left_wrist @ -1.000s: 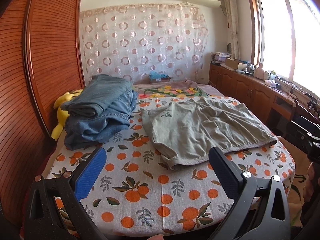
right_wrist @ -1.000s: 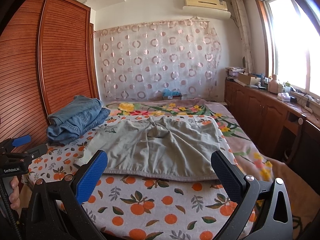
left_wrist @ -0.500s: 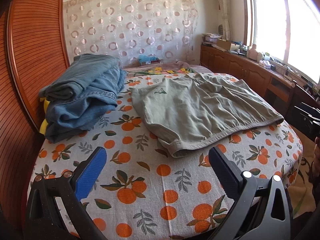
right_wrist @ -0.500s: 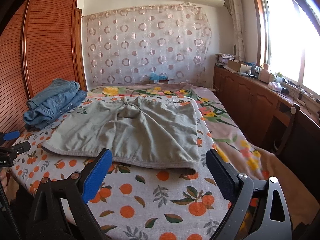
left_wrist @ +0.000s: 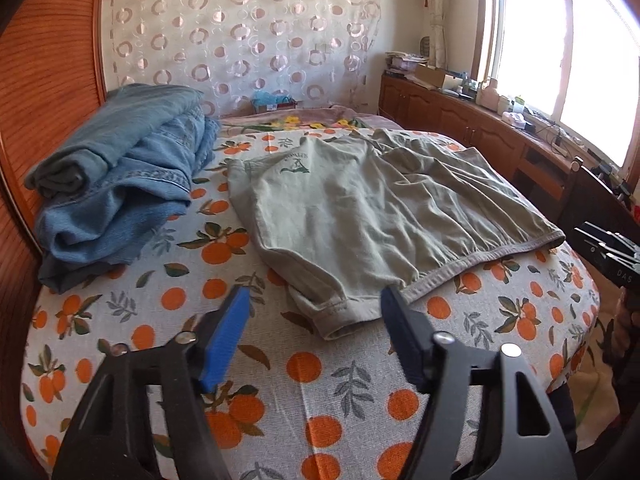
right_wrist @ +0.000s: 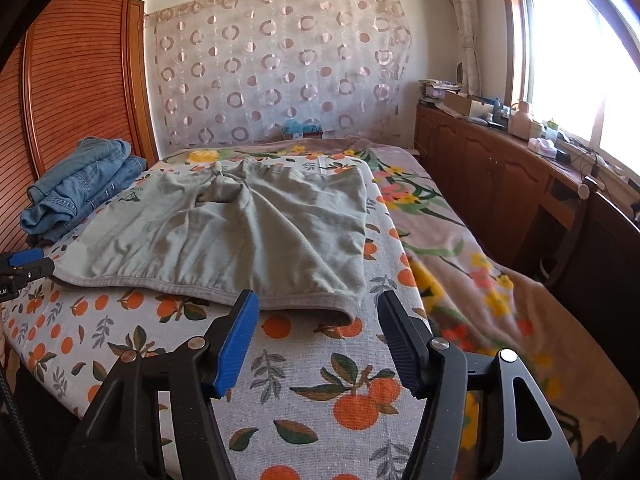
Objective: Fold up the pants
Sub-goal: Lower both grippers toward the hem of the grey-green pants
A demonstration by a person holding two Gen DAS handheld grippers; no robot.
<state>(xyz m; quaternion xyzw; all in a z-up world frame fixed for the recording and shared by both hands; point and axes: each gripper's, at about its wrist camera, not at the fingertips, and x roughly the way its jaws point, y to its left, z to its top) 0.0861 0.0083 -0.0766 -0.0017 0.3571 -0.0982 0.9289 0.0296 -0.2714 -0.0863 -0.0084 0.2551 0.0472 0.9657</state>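
Grey-green shorts (left_wrist: 360, 208) (right_wrist: 224, 232) lie spread flat on the orange-print bed cover, waistband toward me. My left gripper (left_wrist: 316, 300) hovers just short of the waistband's left corner, whose cloth shows between the fingertips; its jaws are closing and the pads do not press on the fabric. Near the waistband's right corner my right gripper (right_wrist: 316, 300) is also closing, with the hem lying just ahead of the gap and no cloth pinched. The left gripper's tip (right_wrist: 24, 264) shows at the left edge of the right wrist view.
Folded blue jeans (left_wrist: 120, 176) (right_wrist: 80, 188) are stacked at the left of the bed against a wooden wardrobe (left_wrist: 40, 80). A floral blanket (right_wrist: 460, 248) covers the bed's right side. Wooden cabinets (right_wrist: 500, 184) with clutter run under the window at right.
Both grippers' jaws have narrowed from wide open. The left gripper has come down and forward to the waistband's left corner; the right has edged toward the right corner.
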